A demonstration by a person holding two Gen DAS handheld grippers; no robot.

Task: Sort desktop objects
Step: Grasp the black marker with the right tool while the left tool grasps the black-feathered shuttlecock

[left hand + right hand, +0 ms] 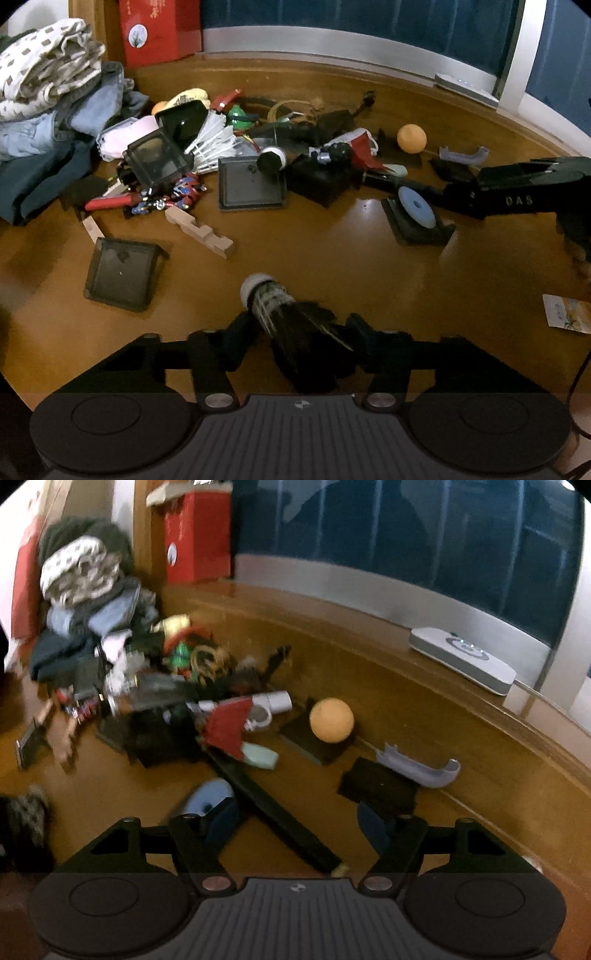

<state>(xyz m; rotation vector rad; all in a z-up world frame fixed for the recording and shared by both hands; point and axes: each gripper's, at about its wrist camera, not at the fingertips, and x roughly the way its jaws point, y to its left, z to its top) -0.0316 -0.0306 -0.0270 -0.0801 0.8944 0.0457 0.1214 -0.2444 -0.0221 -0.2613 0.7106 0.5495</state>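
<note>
My left gripper [299,325] is shut on a black shuttlecock [280,306], white cork pointing away, above the wooden desk [332,251]. A heap of small objects lies at the back left: a white shuttlecock [214,140], black square lids [251,182], a wooden block [199,230]. An orange ball [411,138] and a blue disc [415,206] lie to the right. My right gripper [295,812] is open and empty over a long black strip [273,812], with the blue disc [208,797] by its left finger. It enters the left wrist view [517,188] from the right.
Folded clothes [55,110] are piled at the far left beside a red box [155,29]. A white device [461,657] lies on the window ledge. A grey curved plastic piece [421,768] and the orange ball [331,720] lie ahead of the right gripper. A card [565,314] lies at the right edge.
</note>
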